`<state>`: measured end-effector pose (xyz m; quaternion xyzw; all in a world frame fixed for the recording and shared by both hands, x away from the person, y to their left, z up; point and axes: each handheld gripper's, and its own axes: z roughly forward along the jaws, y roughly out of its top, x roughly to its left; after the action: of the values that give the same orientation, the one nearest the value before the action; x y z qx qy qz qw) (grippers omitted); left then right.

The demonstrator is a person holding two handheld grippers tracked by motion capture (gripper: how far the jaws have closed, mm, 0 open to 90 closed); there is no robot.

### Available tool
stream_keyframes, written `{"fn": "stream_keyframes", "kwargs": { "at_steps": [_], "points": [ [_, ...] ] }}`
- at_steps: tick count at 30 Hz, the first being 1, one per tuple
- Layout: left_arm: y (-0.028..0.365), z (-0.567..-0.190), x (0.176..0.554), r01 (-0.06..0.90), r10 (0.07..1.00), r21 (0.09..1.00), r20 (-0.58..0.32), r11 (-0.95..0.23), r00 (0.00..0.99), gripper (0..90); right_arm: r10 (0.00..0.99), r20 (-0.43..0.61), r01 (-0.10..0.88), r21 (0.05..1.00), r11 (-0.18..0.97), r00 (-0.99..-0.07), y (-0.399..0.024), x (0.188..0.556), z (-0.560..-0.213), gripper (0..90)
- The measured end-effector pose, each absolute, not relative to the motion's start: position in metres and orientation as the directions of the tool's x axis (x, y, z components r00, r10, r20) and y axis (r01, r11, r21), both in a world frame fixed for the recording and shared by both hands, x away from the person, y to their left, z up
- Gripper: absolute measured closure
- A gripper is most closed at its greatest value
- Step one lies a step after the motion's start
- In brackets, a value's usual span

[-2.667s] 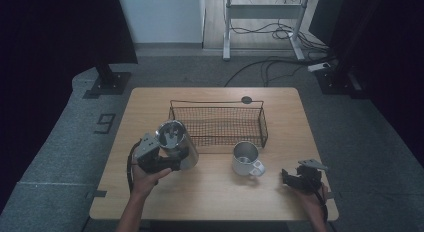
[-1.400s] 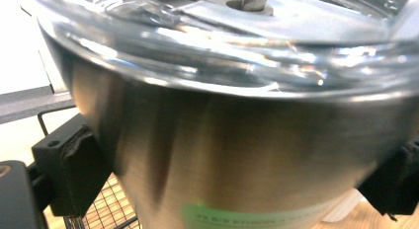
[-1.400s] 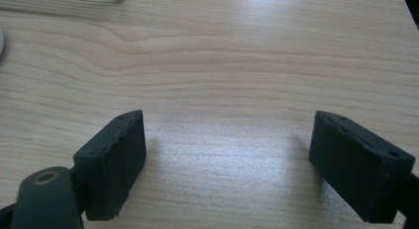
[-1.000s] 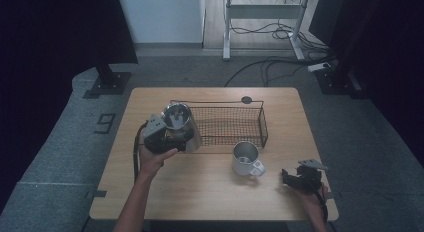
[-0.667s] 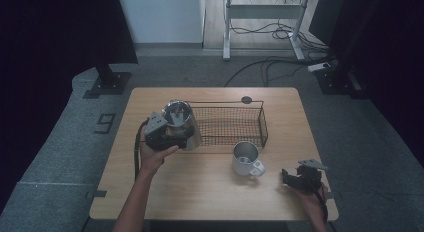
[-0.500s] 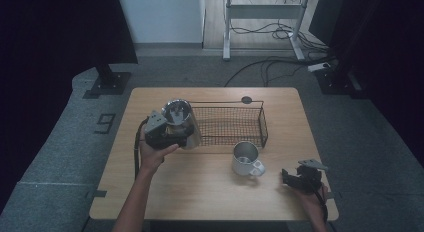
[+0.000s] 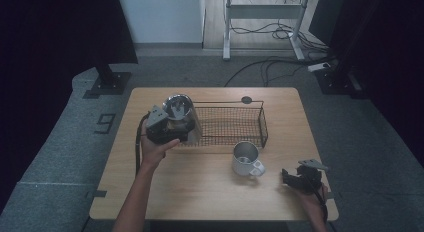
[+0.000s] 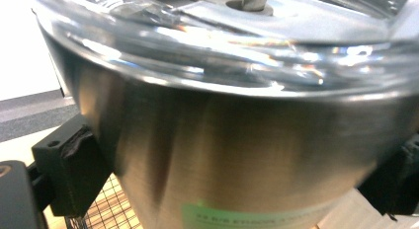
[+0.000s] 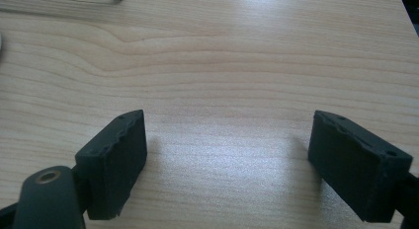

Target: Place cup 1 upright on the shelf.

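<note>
The left gripper point(image 7: 172, 126) pinches a steel jug point(image 7: 181, 112) by its body, one black jaw on each side of the brushed metal wall, as the left gripper view shows up close. That view also shows the jug's clear rim point(image 8: 222, 56) above the steel, a green label point(image 8: 247, 216) low on its wall, and a bit of wire mesh below. In the high view the jug is held at the near left corner of the black wire basket point(image 7: 250, 123), which stands on the far half of the wooden table point(image 7: 200, 192); whether the jug touches the basket cannot be told. A steel mug point(image 7: 246, 158) with a white handle stands just near of the basket's right end, apart from both grippers. The right gripper point(image 7: 295, 178) lies low at the near right corner of the table, well apart from the mug. Its jaws stand spread in the right gripper view point(image 9: 227, 160), with bare wood between them and nothing held.
</note>
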<state>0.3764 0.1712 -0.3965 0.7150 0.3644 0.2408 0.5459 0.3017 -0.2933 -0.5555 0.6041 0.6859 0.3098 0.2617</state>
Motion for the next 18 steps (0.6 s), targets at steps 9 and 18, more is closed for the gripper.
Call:
{"fn": "stream_keyframes", "kwargs": {
  "at_steps": [9, 18],
  "points": [
    [0.168, -0.397, 0.386, 0.265, 0.791, 0.955, -0.058, -0.135, 0.61, 4.3, 0.991, 0.014, 0.666, 0.742, 0.078, -0.131, -0.293, 0.302, -0.555, 15.0],
    [0.161, -0.399, 0.395, 0.266, 0.794, 0.954, -0.052, -0.141, 0.606, 4.3, 0.991, 0.014, 0.666, 0.742, 0.077, -0.129, -0.293, 0.302, -0.555, 15.3]
  ]
}}
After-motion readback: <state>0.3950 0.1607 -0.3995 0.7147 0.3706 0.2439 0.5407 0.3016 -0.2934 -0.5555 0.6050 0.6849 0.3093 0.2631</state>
